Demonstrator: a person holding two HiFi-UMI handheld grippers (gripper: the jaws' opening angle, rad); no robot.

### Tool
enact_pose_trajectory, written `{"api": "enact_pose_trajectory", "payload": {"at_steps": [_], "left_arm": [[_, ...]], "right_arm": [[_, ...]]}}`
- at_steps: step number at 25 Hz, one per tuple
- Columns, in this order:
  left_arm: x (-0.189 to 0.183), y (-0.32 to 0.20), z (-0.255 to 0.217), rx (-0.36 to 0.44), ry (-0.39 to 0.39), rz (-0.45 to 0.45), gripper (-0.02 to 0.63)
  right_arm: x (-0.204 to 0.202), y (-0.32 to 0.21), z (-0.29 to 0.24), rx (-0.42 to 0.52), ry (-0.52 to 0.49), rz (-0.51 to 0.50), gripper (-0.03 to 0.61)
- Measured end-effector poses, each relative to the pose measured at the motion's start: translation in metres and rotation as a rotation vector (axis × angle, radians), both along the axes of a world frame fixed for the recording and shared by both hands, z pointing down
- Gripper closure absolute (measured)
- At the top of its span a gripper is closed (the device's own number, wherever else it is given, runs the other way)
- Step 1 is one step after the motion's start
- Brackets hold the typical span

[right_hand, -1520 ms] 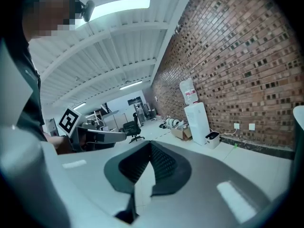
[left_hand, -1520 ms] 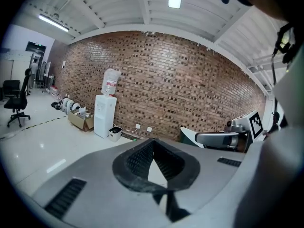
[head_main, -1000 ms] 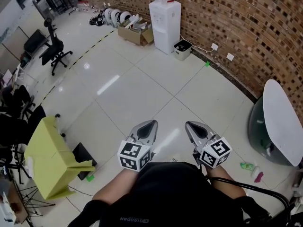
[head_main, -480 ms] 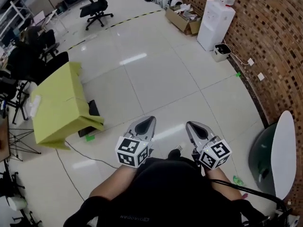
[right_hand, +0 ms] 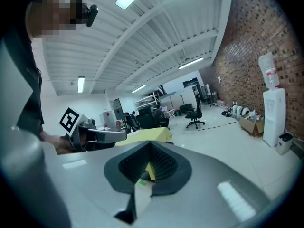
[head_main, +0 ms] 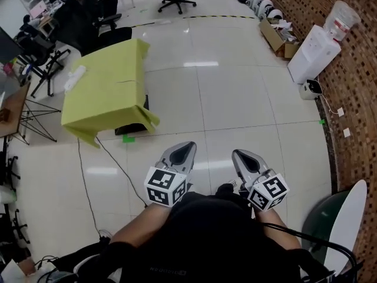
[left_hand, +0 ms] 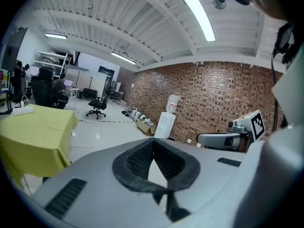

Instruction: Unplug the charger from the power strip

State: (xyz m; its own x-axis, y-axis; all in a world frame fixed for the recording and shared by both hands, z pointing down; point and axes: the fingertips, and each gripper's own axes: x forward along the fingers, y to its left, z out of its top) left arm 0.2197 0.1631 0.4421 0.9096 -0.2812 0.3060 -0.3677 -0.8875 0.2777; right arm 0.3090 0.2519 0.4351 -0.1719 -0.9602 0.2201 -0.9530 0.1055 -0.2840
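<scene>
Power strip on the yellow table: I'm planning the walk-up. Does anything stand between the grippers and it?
No upright obstacle shows. Open tiled floor separates the left gripper and right gripper from the yellow table bearing the power strip. Only a thin dark cable lies across that floor.
</scene>
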Motion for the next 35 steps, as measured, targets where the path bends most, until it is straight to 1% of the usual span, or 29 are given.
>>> {"api": "enact_pose_trajectory", "payload": {"at_steps": [4,8,13,17,23,25,28,32,35], "left_arm": [[-0.045,-0.014,0.001,0.003,0.003,-0.092,0.607],[-0.079,-0.025,0.001,0.004,0.008,-0.173,0.607],[-0.109,-0.031,-0.006,0.017,0.011,-0.264,0.607],[-0.134,-0.040,-0.004,0.018,-0.001,-0.364,0.607],[-0.162,-0.049,-0.001,0.005,-0.014,-0.510,0.607],[-0.168,-0.054,-0.001,0.003,-0.017,-0.553,0.607],[-0.166,-0.062,-0.003,-0.003,-0.016,-0.605,0.607],[-0.153,-0.070,-0.003,-0.005,-0.032,-0.646,0.607],[-0.136,-0.077,-0.001,-0.009,-0.044,-0.660,0.607]], "right_arm": [[-0.038,-0.019,0.001,0.002,0.006,-0.088,0.575],[-0.065,-0.038,0.004,0.001,0.008,-0.168,0.577],[-0.091,-0.059,-0.005,0.015,0.011,-0.274,0.575],[-0.111,-0.076,-0.004,0.017,0.007,-0.375,0.577],[-0.127,-0.103,-0.003,0.012,-0.002,-0.506,0.575],[-0.132,-0.112,-0.004,0.012,-0.003,-0.547,0.575],[-0.128,-0.125,-0.004,0.005,-0.005,-0.597,0.577],[-0.113,-0.144,-0.004,0.009,-0.009,-0.635,0.577],[-0.098,-0.157,0.001,0.001,-0.030,-0.653,0.575]]}}
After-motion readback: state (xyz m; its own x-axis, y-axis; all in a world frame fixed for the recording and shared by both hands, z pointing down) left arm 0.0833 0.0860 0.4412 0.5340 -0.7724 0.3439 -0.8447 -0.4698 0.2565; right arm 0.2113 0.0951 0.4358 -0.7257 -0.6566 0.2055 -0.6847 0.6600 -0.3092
